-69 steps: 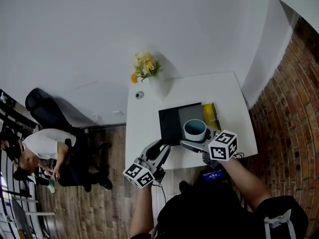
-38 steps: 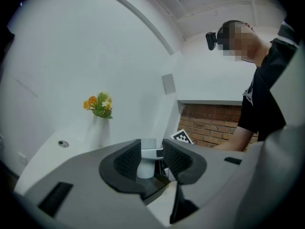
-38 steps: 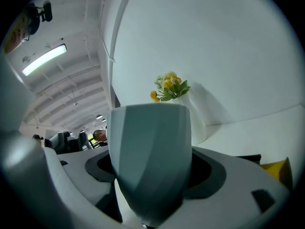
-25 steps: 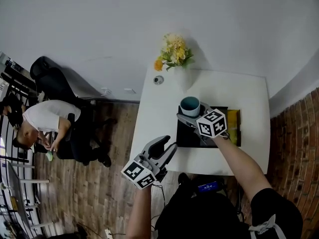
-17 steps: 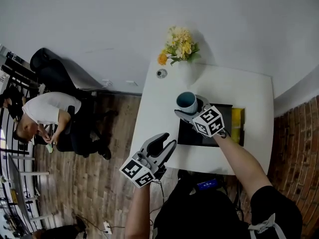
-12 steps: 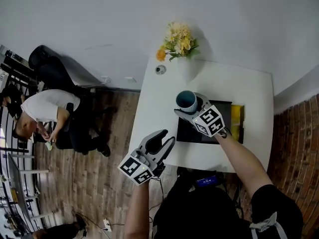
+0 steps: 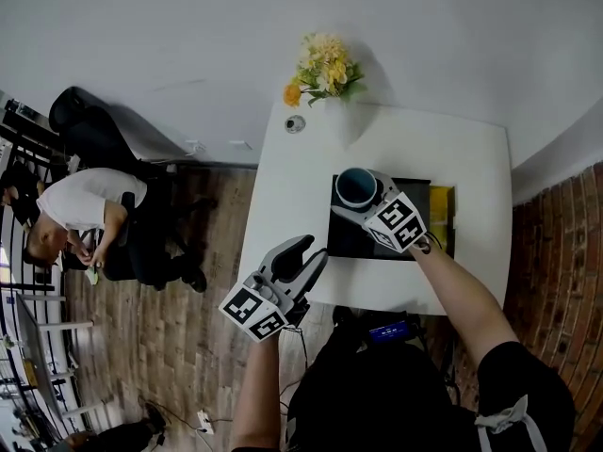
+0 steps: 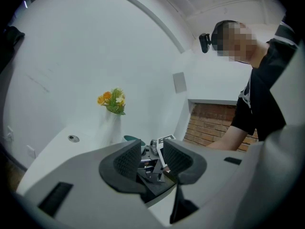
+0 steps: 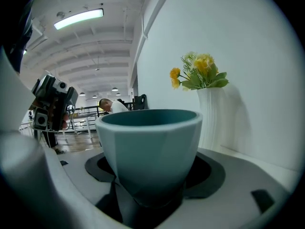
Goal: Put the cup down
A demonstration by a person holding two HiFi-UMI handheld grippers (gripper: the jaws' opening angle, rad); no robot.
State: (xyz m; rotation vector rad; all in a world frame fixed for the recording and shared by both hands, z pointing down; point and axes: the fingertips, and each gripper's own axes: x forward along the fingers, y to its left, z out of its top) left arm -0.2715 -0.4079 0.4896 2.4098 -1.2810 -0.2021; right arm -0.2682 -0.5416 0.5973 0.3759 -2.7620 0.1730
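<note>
A teal cup (image 7: 355, 185) is held upright in the air over the far left corner of a black mat (image 7: 377, 241) on the white table (image 7: 287, 205). My right gripper (image 7: 361, 197) is shut on the cup, one finger on each side of its lower body. In the right gripper view the cup (image 9: 150, 147) fills the middle between the jaws of the right gripper (image 9: 150, 178). My left gripper (image 7: 307, 250) hangs off the table's near left edge, open with a narrow gap and nothing in it. The left gripper view shows its own jaws (image 8: 151, 152) and the cup (image 8: 131, 138) beyond.
A white vase (image 7: 345, 125) of yellow and orange flowers (image 7: 323, 62) stands at the table's far side, with a small round object (image 7: 295, 123) left of it. A yellow item (image 7: 440, 207) lies right of the mat. A person sits by a chair at the left (image 7: 83, 219).
The right gripper has rolled a little with the cup still in it and sits slightly nearer the mat's corner. The left gripper has stayed where it was.
</note>
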